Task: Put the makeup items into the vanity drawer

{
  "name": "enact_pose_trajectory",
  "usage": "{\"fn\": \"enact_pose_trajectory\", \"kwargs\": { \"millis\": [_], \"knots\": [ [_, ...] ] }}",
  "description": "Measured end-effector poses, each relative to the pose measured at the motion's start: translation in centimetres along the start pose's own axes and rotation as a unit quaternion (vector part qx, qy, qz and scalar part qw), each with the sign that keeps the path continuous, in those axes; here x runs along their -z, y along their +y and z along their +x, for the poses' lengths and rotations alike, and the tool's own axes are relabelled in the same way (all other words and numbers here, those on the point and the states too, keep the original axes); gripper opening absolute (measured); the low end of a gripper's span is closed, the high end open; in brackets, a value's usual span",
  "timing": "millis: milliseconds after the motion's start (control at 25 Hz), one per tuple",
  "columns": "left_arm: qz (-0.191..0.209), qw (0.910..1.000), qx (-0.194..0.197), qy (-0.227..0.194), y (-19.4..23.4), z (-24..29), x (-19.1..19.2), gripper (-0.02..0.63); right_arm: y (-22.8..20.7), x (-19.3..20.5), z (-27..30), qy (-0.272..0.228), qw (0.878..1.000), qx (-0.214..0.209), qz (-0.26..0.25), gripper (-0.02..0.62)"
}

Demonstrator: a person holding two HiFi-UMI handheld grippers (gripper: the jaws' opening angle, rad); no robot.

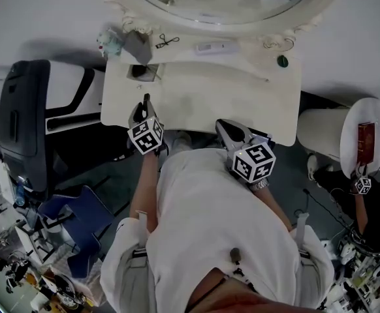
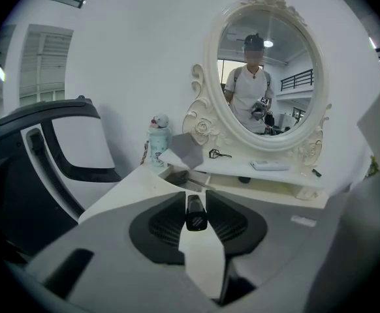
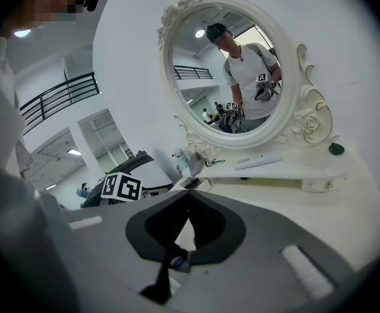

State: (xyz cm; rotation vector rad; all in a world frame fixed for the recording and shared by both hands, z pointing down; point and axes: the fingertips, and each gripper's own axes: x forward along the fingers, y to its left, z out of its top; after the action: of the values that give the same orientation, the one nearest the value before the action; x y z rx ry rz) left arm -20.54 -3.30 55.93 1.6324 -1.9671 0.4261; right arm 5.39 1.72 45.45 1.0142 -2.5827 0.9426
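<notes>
Head view looks down on the person standing at the white vanity [image 1: 209, 100], both forearms held forward over its near edge. The left gripper [image 2: 195, 196] reaches over the near left corner and points forward and downward, towards the left end of the raised shelf. Its jaws are drawn close and pinch a small black tube [image 2: 196, 217], which stands upright between the pads. The right gripper [image 3: 187, 194] hangs over the front edge further right, angled towards the middle of the table. Its jaw tips meet, with nothing seen between them.

The open drawer [image 1: 142, 72] sits at the left end of the shelf, with something dark inside (too small to name). Only bare tabletop lies between it and the left gripper. A grey flap [image 2: 187, 150] leans tilted just above the drawer. Beside it stands a bottle with a toy cap [image 2: 158, 142]. Along the shelf, under the oval mirror [image 2: 211, 70], lie a black wire tool [image 2: 219, 154], a white flat case [image 2: 270, 165] and a dark green round thing [image 1: 282, 60]. A treadmill [image 1: 21, 109] stands close to the vanity's left side.
</notes>
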Motion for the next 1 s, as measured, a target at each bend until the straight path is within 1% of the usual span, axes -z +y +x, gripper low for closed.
{"fn": "enact_pose_trajectory", "kwargs": {
  "millis": [240,360,480,720,840,1000],
  "knots": [
    [0.009,0.9995,0.032,0.002,2.8,3.4,-2.4,0.103,1.9,-0.7,3.4,0.006,0.999,0.041,-0.017,0.008],
    [0.019,0.9985,0.052,0.006,3.9,5.4,-3.6,0.103,2.6,-0.9,4.7,0.002,0.998,0.067,-0.01,0.008],
    [0.036,0.9963,0.077,0.015,4.1,7.5,-4.2,0.103,3.0,-0.7,6.0,0.001,0.996,0.089,0.0,0.008],
    [0.08,0.9859,0.134,0.06,2.8,11.5,-3.0,0.103,3.5,-0.1,7.2,-0.008,0.989,0.143,0.025,0.008],
    [0.101,0.9804,0.15,0.078,2.2,13.0,-2.6,0.103,3.3,0.0,7.3,-0.018,0.985,0.168,0.044,0.006],
    [0.121,0.9743,0.166,0.092,1.6,14.8,-2.2,0.103,3.1,0.0,7.5,-0.028,0.98,0.19,0.058,0.006]
  ]
}}
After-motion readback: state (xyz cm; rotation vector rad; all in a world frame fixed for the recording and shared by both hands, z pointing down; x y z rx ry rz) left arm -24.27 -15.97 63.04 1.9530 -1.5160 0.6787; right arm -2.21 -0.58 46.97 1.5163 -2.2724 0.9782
